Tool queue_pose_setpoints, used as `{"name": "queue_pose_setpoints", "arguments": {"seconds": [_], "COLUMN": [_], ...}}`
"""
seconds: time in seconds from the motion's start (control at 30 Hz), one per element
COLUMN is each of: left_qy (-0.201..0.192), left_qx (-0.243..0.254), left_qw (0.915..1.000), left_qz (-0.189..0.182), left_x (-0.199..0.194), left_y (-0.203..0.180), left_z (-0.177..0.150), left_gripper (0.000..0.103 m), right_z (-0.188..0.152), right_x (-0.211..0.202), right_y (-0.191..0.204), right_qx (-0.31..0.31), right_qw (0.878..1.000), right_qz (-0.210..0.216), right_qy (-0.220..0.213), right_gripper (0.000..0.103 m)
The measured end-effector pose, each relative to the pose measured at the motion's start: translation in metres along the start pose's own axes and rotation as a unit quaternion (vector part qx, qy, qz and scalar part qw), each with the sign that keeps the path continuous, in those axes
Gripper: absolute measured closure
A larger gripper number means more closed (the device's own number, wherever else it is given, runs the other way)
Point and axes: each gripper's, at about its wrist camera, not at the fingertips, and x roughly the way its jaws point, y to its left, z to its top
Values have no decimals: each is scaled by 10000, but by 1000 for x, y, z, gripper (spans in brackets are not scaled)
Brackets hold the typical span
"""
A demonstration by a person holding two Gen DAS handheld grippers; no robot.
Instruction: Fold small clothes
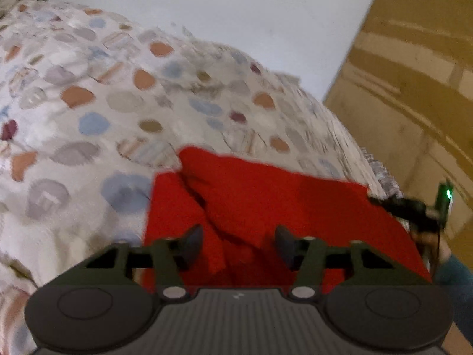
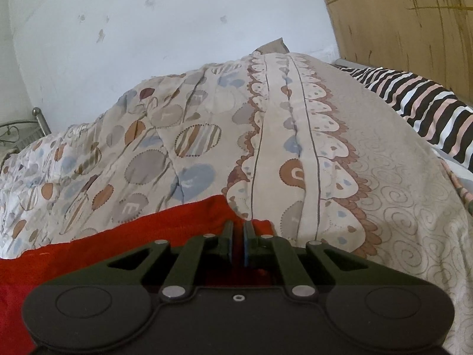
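Observation:
A red cloth (image 1: 266, 195) lies partly folded on the patterned bedspread (image 1: 88, 103), one layer doubled over along a diagonal crease. My left gripper (image 1: 239, 242) is open just above its near part; the fingers (image 1: 192, 236) stand apart and do not press on the fabric. At the cloth's right corner the right gripper (image 1: 414, 210) shows, with a green light. In the right wrist view the right gripper (image 2: 239, 236) has its pads almost together on the edge of the red cloth (image 2: 118, 245), with red fabric in the thin slit between them.
The bedspread (image 2: 295, 148) bulges up behind the cloth. A black, white and pink striped pillow (image 2: 428, 109) lies at the right by a wooden headboard (image 2: 399, 23). A white wall (image 2: 147, 44) is behind, a metal bed frame (image 2: 38, 118) far left. A teal sleeve (image 1: 455, 275) shows at the right.

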Motion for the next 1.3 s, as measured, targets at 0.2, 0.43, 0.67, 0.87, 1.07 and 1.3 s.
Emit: {"name": "queue_pose_setpoints", "arguments": {"seconds": [0.2, 0.43, 0.67, 0.87, 1.07, 1.3], "left_qy": [52, 173, -246, -675, -247, -473], "left_qx": [-47, -897, -302, 18, 36, 12], "left_qw": [9985, 9943, 9945, 9917, 9844, 9841], "left_qz": [536, 550, 975, 1094, 1741, 1710], "left_x": [-3, 1, -3, 22, 80, 90], "left_y": [-8, 22, -2, -7, 19, 31], "left_z": [2, -14, 1, 26, 39, 30], "left_gripper": [94, 93, 51, 37, 32, 19], "right_z": [0, -1, -1, -2, -2, -3], "right_x": [0, 0, 0, 0, 0, 0], "right_y": [-1, -2, -2, -2, -5, -7], "right_qx": [12, 29, 47, 75, 116, 195], "right_qw": [10000, 10000, 10000, 9999, 9999, 9996], "right_qz": [24, 52, 62, 91, 121, 186], "right_qy": [0, 2, 0, 7, 13, 14], "right_gripper": [97, 96, 95, 94, 93, 91]}}
